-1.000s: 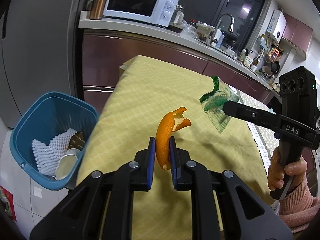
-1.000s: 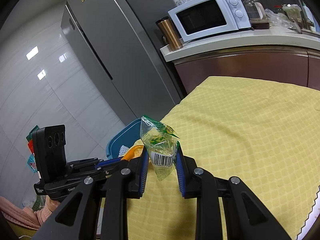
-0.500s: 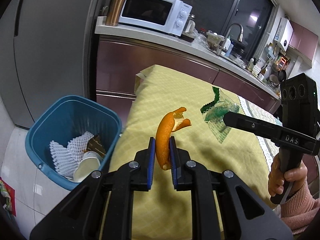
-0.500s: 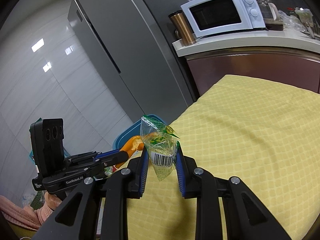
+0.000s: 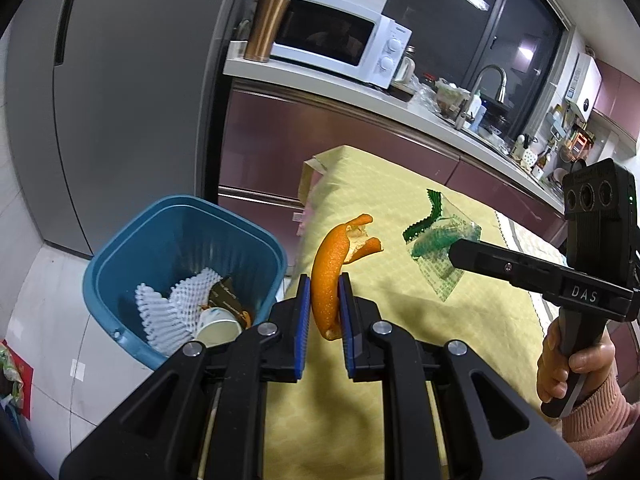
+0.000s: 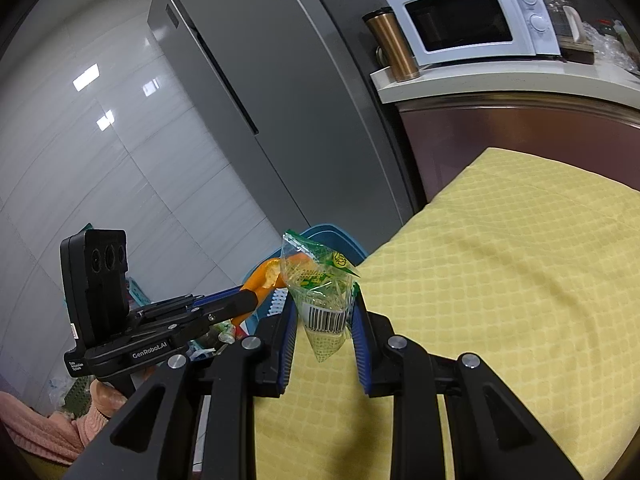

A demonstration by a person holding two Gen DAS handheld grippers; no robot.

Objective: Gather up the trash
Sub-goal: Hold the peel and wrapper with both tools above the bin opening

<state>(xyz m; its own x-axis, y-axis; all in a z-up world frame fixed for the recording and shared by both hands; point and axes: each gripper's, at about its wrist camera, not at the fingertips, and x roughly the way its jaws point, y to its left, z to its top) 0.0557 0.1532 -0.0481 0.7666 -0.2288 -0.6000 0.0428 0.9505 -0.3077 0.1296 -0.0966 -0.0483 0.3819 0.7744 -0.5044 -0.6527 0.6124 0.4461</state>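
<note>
Orange and curled, the strip of citrus peel [image 5: 329,276] is pinched upright between the blue pads of the left gripper [image 5: 325,304], whose fingers are closed hard on its lower half. Over the last second that hand has swung leftwards: the blue plastic waste bin [image 5: 120,264], with white foam netting and a paper cup inside, now sits larger and nearer the middle of the left camera's view, so the drop looks close. The right gripper [image 6: 323,320] stays clamped on a clear green-printed plastic wrapper with a barcode [image 6: 320,292], held in the air above the yellow quilted tablecloth [image 6: 500,280], trailing just behind the other hand.

From where I stand, the peel hangs about over the table's left edge, not yet clearly above the bin mouth. The bin stands on the floor between the table edge and the grey fridge [image 5: 120,100]; the space over it is open, though both tools crowd together there.
</note>
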